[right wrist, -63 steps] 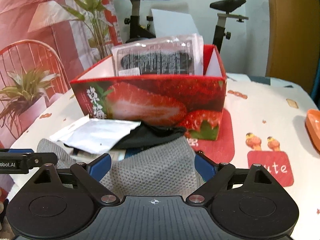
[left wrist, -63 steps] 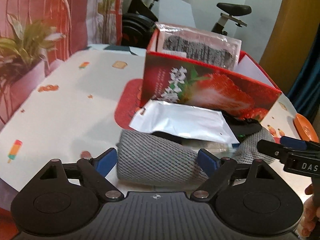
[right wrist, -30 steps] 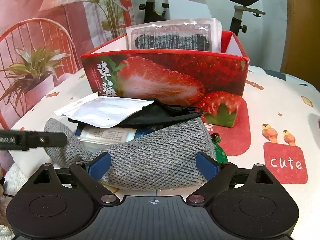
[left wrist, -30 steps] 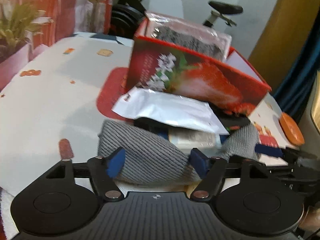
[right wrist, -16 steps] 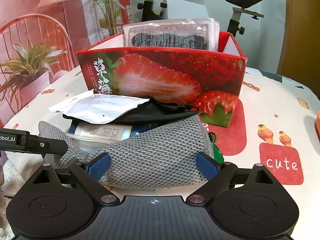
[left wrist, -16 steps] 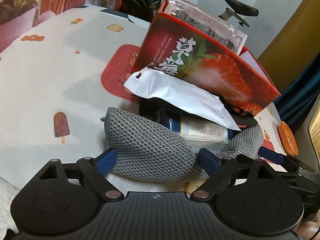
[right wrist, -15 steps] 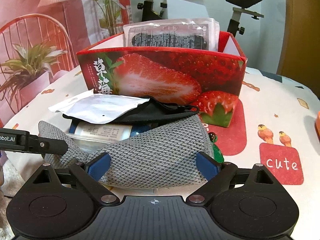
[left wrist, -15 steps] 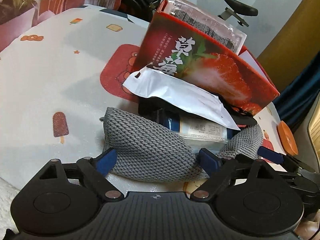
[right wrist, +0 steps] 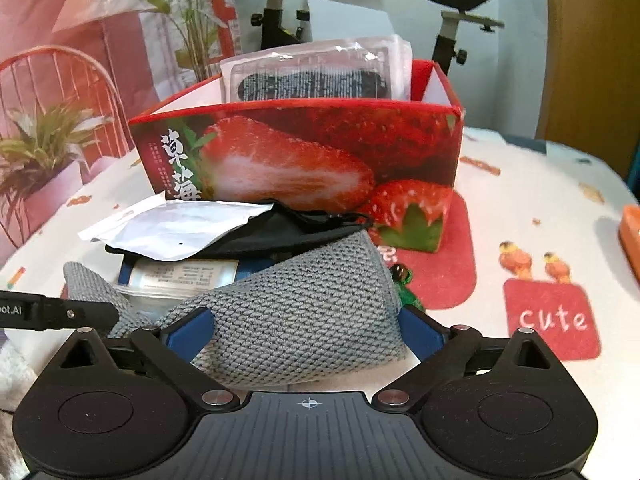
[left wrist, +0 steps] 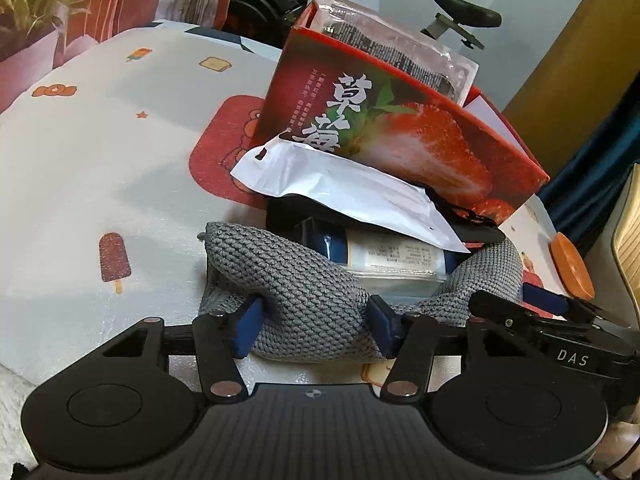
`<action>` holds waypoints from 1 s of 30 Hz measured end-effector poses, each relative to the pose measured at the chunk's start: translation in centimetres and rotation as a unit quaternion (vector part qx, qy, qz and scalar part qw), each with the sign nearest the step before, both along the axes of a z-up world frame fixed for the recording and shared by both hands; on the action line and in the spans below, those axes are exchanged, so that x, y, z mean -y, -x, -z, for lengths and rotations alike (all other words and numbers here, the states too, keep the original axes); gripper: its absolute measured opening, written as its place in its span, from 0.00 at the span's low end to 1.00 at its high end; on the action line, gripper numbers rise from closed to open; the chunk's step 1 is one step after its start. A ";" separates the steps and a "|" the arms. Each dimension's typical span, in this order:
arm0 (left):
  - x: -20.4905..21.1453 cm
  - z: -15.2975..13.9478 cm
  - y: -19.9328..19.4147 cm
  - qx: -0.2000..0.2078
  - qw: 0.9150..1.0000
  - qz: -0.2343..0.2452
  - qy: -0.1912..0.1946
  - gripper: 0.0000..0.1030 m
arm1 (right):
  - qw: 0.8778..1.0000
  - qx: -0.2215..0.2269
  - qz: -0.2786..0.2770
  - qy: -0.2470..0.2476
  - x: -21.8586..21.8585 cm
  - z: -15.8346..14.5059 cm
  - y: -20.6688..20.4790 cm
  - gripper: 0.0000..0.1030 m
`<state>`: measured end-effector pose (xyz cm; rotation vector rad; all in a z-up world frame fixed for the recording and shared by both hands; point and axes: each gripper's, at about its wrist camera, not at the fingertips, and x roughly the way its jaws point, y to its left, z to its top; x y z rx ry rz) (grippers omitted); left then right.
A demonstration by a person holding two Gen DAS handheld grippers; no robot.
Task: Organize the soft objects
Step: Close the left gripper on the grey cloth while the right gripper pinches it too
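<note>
A grey knit cloth (left wrist: 304, 280) lies on the tablecloth, folded around a pile of packets. My left gripper (left wrist: 315, 324) is at the cloth's left end. Its jaws are closing and the blue pads (left wrist: 248, 320) dent the knit, which bulges between them. My right gripper (right wrist: 304, 330) straddles the cloth's right end (right wrist: 304, 300). Its jaws are opening wide and the pads (right wrist: 416, 330) flank the cloth without squeezing it. On the cloth rest a white pouch (left wrist: 340, 192), a black fabric piece (right wrist: 288, 228) and a blue-and-clear packet (left wrist: 392, 256). What lies under the pile is hidden.
A red strawberry-print box (right wrist: 300, 160) stands just behind the pile, with a clear packet (right wrist: 312, 76) upright inside. An orange dish (left wrist: 570, 264) sits at the table's right edge. A small green thing (right wrist: 406, 292) lies beside the cloth. Plants, a chair and an exercise bike stand beyond the table.
The left jaws have narrowed onto the grey cloth, bunching it between the pads. The left view has tilted slightly. The right gripper stays in place, its jaws a touch wider.
</note>
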<state>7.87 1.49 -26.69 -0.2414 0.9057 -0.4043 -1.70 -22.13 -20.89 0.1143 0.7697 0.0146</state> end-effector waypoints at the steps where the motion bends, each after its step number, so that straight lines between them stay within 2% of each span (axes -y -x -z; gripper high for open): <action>1: -0.1 0.1 0.0 -0.001 1.000 0.000 0.002 0.55 | 1.000 0.001 -0.001 0.000 -0.1 0.0 0.0 0.94; 6: -0.2 0.1 0.0 -0.003 1.000 -0.005 0.002 0.49 | 0.999 0.015 -0.030 0.015 -1.3 -0.9 0.5 0.75; 8: -0.1 0.1 0.0 -0.003 1.000 -0.005 0.000 0.47 | 0.999 0.017 -0.043 0.024 -1.8 -1.1 0.6 0.72; 12: -0.3 0.1 0.0 -0.004 1.000 -0.008 0.001 0.45 | 0.998 0.017 -0.057 0.026 -2.2 -1.3 0.7 0.58; 14: -0.3 0.1 0.0 -0.004 1.000 -0.009 0.002 0.45 | 0.998 0.014 -0.060 0.023 -2.3 -1.3 0.7 0.54; 19: -0.3 0.1 0.0 -0.004 1.000 -0.009 0.002 0.45 | 0.998 0.011 -0.056 0.022 -2.3 -1.0 0.6 0.54; 22: -0.3 0.1 0.0 -0.005 1.000 -0.009 0.003 0.45 | 0.999 0.019 -0.041 0.026 -1.9 -1.2 0.6 0.62; 26: -0.4 0.2 -0.1 -0.007 1.000 -0.010 0.003 0.45 | 0.999 0.022 -0.015 0.033 -1.2 -1.1 0.5 0.77; 30: -0.3 0.2 -0.1 -0.008 1.000 -0.010 0.001 0.45 | 1.000 0.011 -0.009 0.008 -0.4 -0.7 0.4 0.75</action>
